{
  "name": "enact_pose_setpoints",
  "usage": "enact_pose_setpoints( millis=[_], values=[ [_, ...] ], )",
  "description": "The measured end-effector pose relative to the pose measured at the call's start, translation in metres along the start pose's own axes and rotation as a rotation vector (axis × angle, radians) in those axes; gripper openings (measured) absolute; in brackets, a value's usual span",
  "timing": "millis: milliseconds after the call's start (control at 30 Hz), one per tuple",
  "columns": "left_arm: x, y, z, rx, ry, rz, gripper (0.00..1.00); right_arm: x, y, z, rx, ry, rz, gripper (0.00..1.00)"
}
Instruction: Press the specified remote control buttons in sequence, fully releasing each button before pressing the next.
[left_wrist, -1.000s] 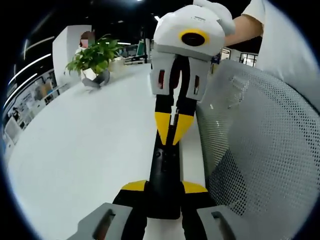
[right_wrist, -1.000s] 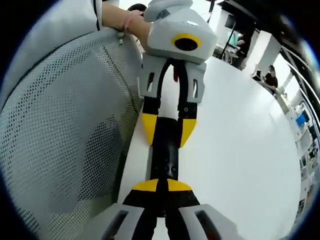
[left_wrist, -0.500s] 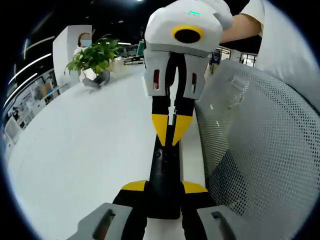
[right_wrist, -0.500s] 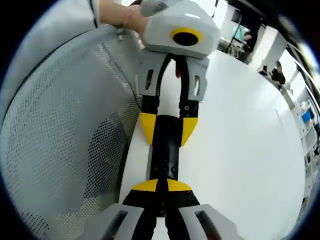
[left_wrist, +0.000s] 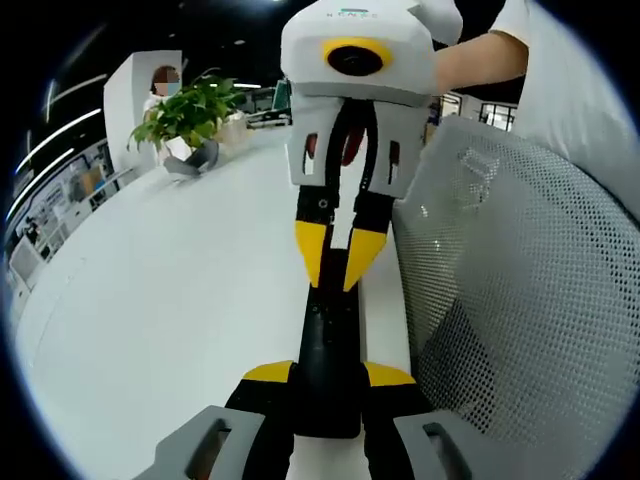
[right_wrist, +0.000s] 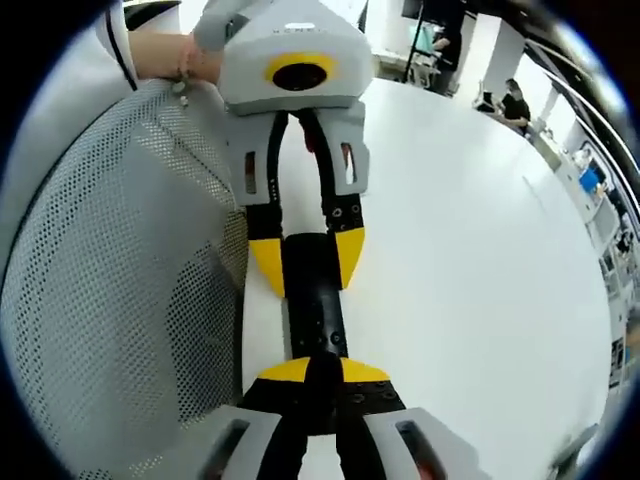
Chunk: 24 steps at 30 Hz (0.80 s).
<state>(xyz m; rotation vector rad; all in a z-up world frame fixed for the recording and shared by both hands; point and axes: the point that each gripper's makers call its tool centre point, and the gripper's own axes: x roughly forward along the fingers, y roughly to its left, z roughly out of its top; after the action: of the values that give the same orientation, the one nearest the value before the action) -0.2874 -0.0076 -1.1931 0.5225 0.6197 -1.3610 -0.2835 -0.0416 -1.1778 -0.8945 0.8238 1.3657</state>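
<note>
White tabletop in an open office carried the scene, w/ a grey mesh chair back just beside its edge.

Long black slim remote control lay at the table edge next to the chair, long axis running straight btwn the two grippers. In left gripper view it ran up from the bottom centre; in right gripper view same remote ran up the middle too. Buttons were hard to make out, only small dots on the dark face; which end was the front, can't tell.

Near end of remote in left gripper view was hidden btwn the yellow-tipped jaws of the left gripper, which were clamped on its sides. In right gripper view that gripper showed at the far end, jaws either side of the remote.

Right gripper had its yellow tips pressed together, resting on top of the remote's near end. In left gripper view it came in from above, tips nearly together w/ a narrow gap, at the remote's far end; actual contact there hard to judge.

A hand and white sleeve were partly cut off at the top. Green potted plant stood well apart on the table's far side.
</note>
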Motion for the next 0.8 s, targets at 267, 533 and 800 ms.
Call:
enact_pose_setpoints(
  millis=[267,533,800],
  values=[
    [-0.001,0.001,0.001,-0.002,-0.009,-0.003,0.24,0.002,0.005,-0.005,-0.006,-0.008,0.034,0.00],
    [0.000,0.002,0.002,-0.001,-0.011,-0.003,0.24,0.005,0.006,-0.003,-0.042,0.026,0.045,0.00],
    [0.000,0.001,0.003,-0.005,-0.016,-0.004,0.24,0.004,0.005,-0.005,-0.006,0.001,0.028,0.00]
  ],
)
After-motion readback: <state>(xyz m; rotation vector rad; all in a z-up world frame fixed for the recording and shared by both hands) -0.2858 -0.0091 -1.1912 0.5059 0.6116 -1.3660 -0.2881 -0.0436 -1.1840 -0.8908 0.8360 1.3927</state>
